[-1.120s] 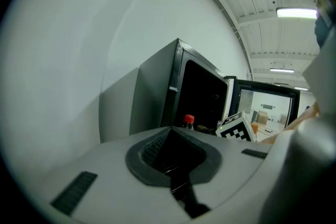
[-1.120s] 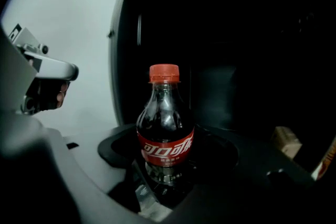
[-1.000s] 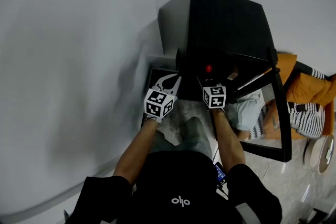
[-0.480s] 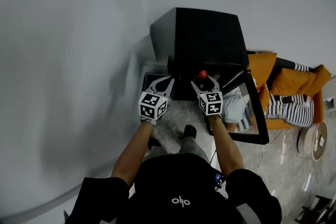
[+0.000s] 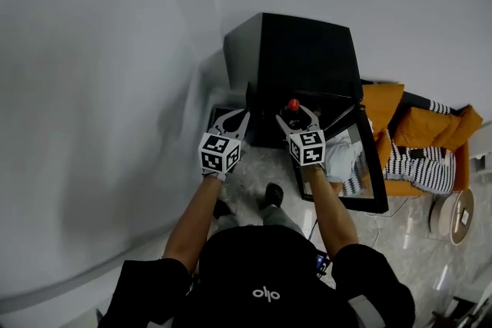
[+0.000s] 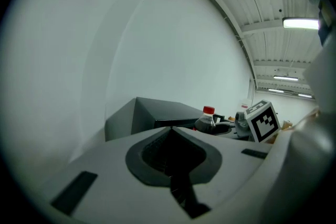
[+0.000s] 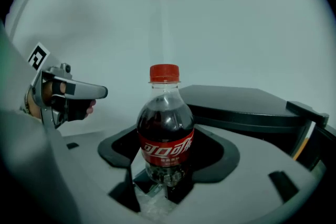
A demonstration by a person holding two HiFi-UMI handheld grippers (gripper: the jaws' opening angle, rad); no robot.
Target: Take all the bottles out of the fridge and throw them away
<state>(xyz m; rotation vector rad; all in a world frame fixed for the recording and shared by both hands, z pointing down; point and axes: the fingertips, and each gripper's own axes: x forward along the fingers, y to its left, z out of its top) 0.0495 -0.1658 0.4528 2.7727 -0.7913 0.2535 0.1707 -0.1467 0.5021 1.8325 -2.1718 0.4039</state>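
Bottle (image 7: pixel 165 128) of dark cola upright, clenched by right gripper (image 5: pixel 295 117) before fridge (image 5: pixel 307 57); left gripper (image 5: pixel 233 121) closed, empty.

Bottle (image 7: pixel 165 128) in front of fridge (image 5: pixel 307 57), cushions (image 5: pixel 427 127) right of fridge

wall (image 5: pixel 100 88): plain pale grey, fills the left and top of the head view
floor (image 5: pixel 415 242): light glossy tiles with faint marbling
sofa (image 5: pixel 384 100): orange, set against the wall at the right
cushions (image 5: pixel 419 169): striped black and white, lying on the orange seat
round object (image 5: pixel 453 215): pale, on the floor near the right edge; what it is cannot be told
shoes (image 5: pixel 270 194): 2, dark, planted on the tiles
shirt (image 5: pixel 265 273): black, with a small white logo at the neck
ceiling (image 6: pixel 273 2): white ribbed panels, seen in the left gripper view
strip light (image 6: pixel 300 23): lit, fixed to the ceiling, with 2 more further off
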